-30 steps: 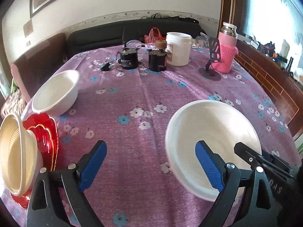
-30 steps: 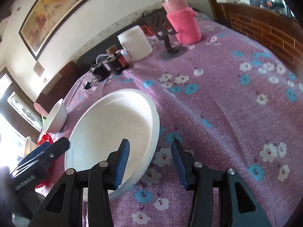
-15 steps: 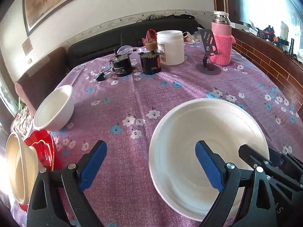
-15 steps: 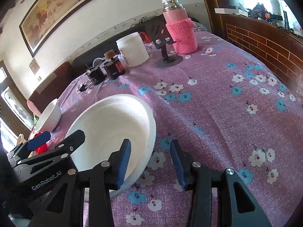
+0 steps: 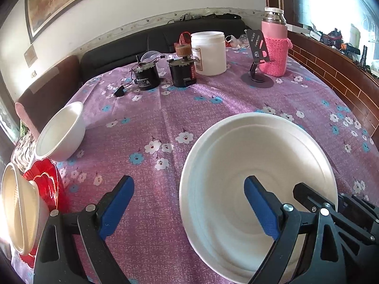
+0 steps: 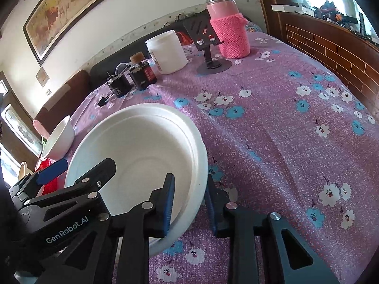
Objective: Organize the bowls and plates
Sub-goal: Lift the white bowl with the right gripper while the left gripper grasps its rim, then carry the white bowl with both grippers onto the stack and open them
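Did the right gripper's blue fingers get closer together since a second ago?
Yes. The right gripper is closing on the big white plate's rim: the gap showing purple flowered tablecloth beside that rim earlier is nearly gone.

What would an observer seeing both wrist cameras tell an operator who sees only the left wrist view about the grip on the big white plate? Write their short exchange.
Operator: Where is the right gripper on the plate?
Observer: The right gripper straddles the white plate at its near rim, one finger inside, one outside.
Operator: Is it clamped?
Observer: Not yet. Its jaws are closing, and a gap shows between the inner pad and the rim.
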`<action>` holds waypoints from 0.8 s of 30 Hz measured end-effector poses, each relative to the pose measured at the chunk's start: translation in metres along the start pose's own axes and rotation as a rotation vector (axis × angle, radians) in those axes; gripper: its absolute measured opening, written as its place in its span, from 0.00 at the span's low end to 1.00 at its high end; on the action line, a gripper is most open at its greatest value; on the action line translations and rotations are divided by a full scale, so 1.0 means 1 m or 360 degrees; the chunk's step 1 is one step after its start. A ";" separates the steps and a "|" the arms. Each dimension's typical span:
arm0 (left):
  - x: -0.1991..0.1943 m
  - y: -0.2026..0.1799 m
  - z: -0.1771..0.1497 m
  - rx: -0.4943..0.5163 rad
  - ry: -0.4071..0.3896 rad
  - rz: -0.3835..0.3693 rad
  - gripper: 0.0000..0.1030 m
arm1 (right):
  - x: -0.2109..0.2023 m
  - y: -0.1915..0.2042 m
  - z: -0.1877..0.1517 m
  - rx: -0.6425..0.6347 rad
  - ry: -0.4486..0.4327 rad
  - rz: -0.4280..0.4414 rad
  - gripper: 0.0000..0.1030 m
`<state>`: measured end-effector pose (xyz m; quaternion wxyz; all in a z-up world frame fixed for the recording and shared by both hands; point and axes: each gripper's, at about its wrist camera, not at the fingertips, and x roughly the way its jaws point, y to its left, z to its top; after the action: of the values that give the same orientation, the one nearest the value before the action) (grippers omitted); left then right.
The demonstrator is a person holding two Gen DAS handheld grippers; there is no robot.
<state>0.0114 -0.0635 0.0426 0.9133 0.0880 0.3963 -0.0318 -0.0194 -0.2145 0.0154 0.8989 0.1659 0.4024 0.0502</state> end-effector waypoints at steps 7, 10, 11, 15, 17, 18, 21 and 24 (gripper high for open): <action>0.000 -0.010 -0.001 0.0064 0.0041 -0.0050 0.45 | 0.000 0.002 -0.001 -0.0012 0.0000 0.0019 0.20; 0.001 -0.011 -0.002 0.0069 0.0053 -0.0052 0.35 | 0.001 0.003 -0.001 -0.0016 0.0002 0.0031 0.17; 0.001 -0.009 -0.002 0.0056 0.0053 -0.0061 0.32 | 0.000 0.003 -0.001 -0.0014 -0.0001 0.0034 0.17; 0.001 0.002 -0.001 -0.0020 0.0082 -0.0111 0.23 | 0.000 0.002 0.000 -0.0005 -0.0005 0.0041 0.17; 0.000 0.007 0.000 -0.0063 0.0100 -0.0148 0.22 | -0.001 0.002 0.000 -0.0007 -0.0010 0.0045 0.16; -0.001 0.008 -0.001 -0.0078 0.0101 -0.0158 0.22 | -0.002 0.002 0.000 -0.0008 -0.0013 0.0051 0.16; -0.007 0.011 -0.003 -0.0096 0.0086 -0.0171 0.22 | -0.005 0.002 0.000 -0.0012 -0.0029 0.0070 0.15; -0.014 0.013 -0.006 -0.0101 0.0063 -0.0176 0.22 | -0.007 0.002 0.001 -0.0009 -0.0049 0.0097 0.14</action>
<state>-0.0005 -0.0496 0.0507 0.9045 0.0375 0.4193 -0.0680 -0.0237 -0.2145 0.0218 0.9035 0.1762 0.3832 0.0761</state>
